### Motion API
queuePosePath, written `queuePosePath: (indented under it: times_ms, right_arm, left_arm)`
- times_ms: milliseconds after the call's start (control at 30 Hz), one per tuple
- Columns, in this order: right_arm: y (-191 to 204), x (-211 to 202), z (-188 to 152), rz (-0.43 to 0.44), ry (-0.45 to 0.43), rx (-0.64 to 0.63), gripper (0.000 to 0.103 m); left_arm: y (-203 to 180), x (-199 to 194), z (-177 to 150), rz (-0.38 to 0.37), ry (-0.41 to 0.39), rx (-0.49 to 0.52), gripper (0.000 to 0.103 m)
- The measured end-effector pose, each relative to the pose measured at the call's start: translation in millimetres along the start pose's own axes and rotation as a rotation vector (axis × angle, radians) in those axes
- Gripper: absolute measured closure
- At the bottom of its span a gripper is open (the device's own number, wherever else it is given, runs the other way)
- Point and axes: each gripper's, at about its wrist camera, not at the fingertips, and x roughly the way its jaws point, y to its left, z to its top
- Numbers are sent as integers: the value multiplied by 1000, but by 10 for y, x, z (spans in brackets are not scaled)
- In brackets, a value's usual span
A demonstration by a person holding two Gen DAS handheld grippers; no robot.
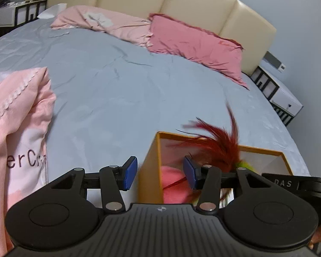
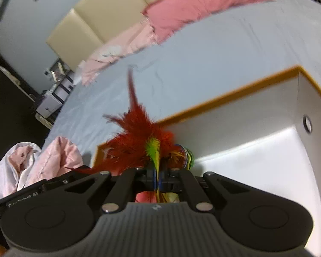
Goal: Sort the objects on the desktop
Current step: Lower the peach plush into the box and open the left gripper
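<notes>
An orange-rimmed box [image 1: 152, 156] with a white inside stands on the blue bed. My left gripper [image 1: 160, 174] is open, its jaws either side of the box's left wall, with a pink object [image 1: 171, 182] inside below. My right gripper [image 2: 157, 181] is shut on a feather toy [image 2: 139, 137] with red and yellow-green feathers, held over the box [image 2: 224, 98]. The toy also shows in the left wrist view [image 1: 218, 147], beside the right gripper's black body [image 1: 289, 184].
A pink garment with lettering [image 1: 21, 128] lies at the left on the blue bed sheet [image 1: 117, 85]. Pink pillows [image 1: 192, 40] rest against the cream headboard [image 1: 182, 2]. Nightstands [image 1: 282, 94] flank the bed. A crumpled pink cloth [image 2: 53, 160] lies left of the box.
</notes>
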Motion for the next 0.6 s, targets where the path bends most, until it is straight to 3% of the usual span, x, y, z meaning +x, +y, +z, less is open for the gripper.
queuePosePath:
  times_ms: [233, 367, 467, 600]
  right_arm:
    - [-81, 113, 0, -40, 91, 51, 100]
    - [-133, 161, -19, -51, 146, 59, 90]
    - [-112, 20, -11, -56, 129, -2, 75]
    - [-109, -215, -7, -96, 124, -81, 73]
  left_arm:
    - [2, 24, -43, 18, 20, 14, 48]
    - [-43, 18, -72, 9, 28, 38, 48]
    - [-75, 17, -83, 8, 38, 55, 48]
    - [-58, 21, -94, 32, 78, 54, 52]
